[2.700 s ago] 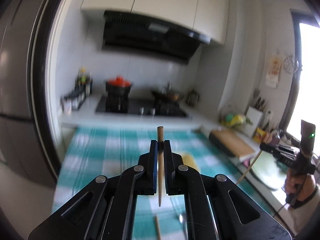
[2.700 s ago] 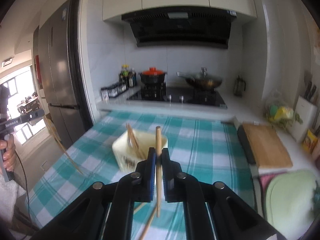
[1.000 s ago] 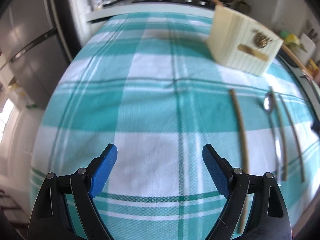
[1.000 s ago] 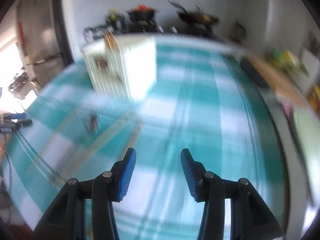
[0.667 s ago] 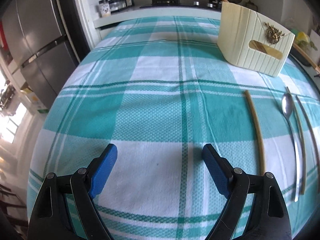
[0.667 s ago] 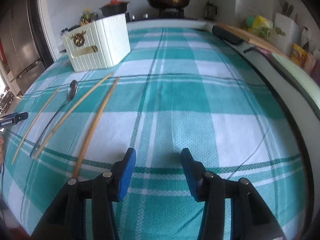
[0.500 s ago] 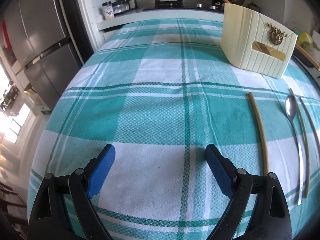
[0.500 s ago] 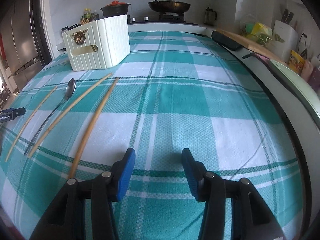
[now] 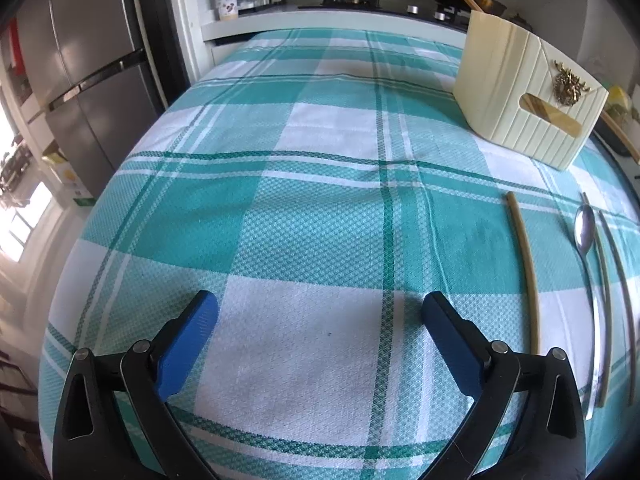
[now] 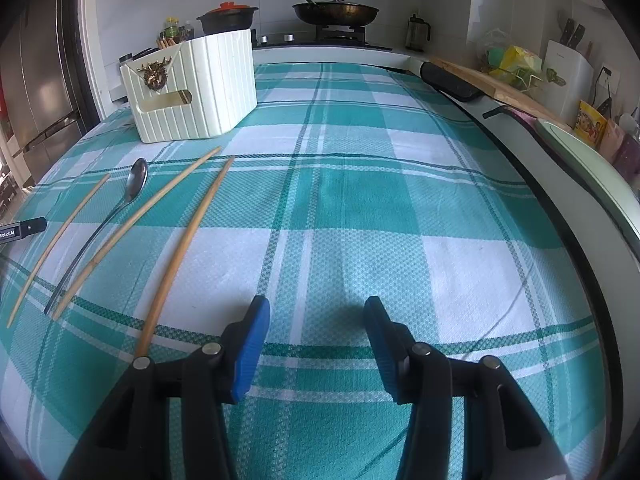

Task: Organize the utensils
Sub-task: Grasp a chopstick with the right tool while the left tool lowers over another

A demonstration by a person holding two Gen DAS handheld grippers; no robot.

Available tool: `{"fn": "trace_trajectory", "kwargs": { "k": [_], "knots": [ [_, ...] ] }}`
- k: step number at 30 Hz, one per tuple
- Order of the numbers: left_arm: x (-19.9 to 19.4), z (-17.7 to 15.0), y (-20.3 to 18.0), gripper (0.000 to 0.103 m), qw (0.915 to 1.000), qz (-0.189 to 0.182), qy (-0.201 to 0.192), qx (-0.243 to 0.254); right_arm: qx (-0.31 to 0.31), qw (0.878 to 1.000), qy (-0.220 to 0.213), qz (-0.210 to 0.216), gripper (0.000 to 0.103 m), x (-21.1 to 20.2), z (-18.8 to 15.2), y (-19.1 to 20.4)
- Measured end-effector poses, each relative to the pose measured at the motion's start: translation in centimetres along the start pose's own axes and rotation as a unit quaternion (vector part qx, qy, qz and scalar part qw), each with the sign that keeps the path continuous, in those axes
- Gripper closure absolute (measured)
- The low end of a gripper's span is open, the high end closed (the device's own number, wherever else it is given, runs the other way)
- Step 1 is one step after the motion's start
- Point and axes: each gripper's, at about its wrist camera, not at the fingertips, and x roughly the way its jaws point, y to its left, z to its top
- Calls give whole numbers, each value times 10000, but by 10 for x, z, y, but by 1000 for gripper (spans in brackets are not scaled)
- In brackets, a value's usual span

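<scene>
Three wooden chopsticks and a metal spoon lie loose on the table's teal-and-white checked cloth, side by side and running near to far. In the right wrist view they sit at the left: the leftmost chopstick, then the spoon with its bowl at the far end, then the middle chopstick just beside the spoon's handle, then the rightmost chopstick, whose near end reaches the left arm of the right tool. In the left wrist view the same row lies at the right edge, well apart from the left tool.

Just beyond the far ends of the utensils stands a cream ribbed caddy with a gold emblem and a slot handle on its end wall; chopstick tips show above its far rim.

The left tool has just been opening and now stands released, spread wide with only bare cloth between its blue pads. The right tool is also released — its blue pads are parted more narrowly, nothing between them, over a white square of the cloth.

Farther off is a stove with a black pot with a red lid and a frying pan. A grey refrigerator stands at the left, and a wooden cutting board lies on the counter at the right.
</scene>
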Motion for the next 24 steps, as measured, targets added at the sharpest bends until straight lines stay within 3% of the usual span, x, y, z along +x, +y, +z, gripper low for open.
{"fn": "trace_trajectory", "kwargs": {
  "k": [7,11,15,19,24],
  "knots": [
    [0,0,1,0,10000,-14,3,-13,47,10000,-1,0,53,0,0,0],
    [1,0,1,0,10000,-17,2,-12,384,9992,101,-68,53,-2,2,-1],
    [0,0,1,0,10000,-17,2,-12,795,9955,141,504,53,-8,11,9],
    [0,0,1,0,10000,-17,1,-12,309,9949,219,935,53,-8,21,47],
    [0,0,1,0,10000,-19,1,-12,-300,9945,519,862,53,9,22,82]
  ]
}}
